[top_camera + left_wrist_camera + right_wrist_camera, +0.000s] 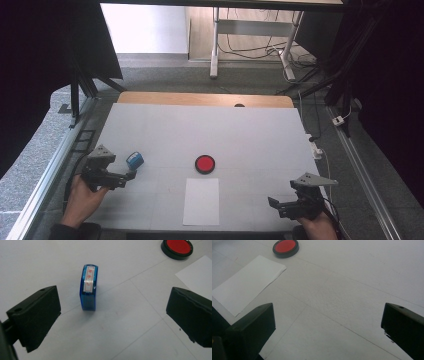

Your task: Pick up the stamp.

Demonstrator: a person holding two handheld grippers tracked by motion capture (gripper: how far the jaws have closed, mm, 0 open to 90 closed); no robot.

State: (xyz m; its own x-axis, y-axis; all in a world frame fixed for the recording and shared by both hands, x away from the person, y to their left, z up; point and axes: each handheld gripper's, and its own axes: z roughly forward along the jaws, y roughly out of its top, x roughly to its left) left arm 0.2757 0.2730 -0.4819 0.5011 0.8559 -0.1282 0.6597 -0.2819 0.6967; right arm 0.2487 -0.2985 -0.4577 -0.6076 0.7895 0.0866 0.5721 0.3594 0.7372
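A small blue stamp (134, 160) with a white label of red characters stands on the white table at the left; in the left gripper view the stamp (88, 287) is just ahead of the jaws. My left gripper (131, 174) is open, its jaws wide apart, and points at the stamp without touching it. A round red ink pad (205, 164) in a black case lies mid-table, also seen as the ink pad (177, 248) and ink pad (285, 247). A white paper sheet (201, 201) lies in front of it. My right gripper (273, 202) is open above bare table at the right.
The white table top (250, 135) has a wooden strip along its far edge. Metal rails run along both sides of the table. Desk legs and cables stand on the floor beyond. A cable plug (316, 148) hangs at the table's right edge.
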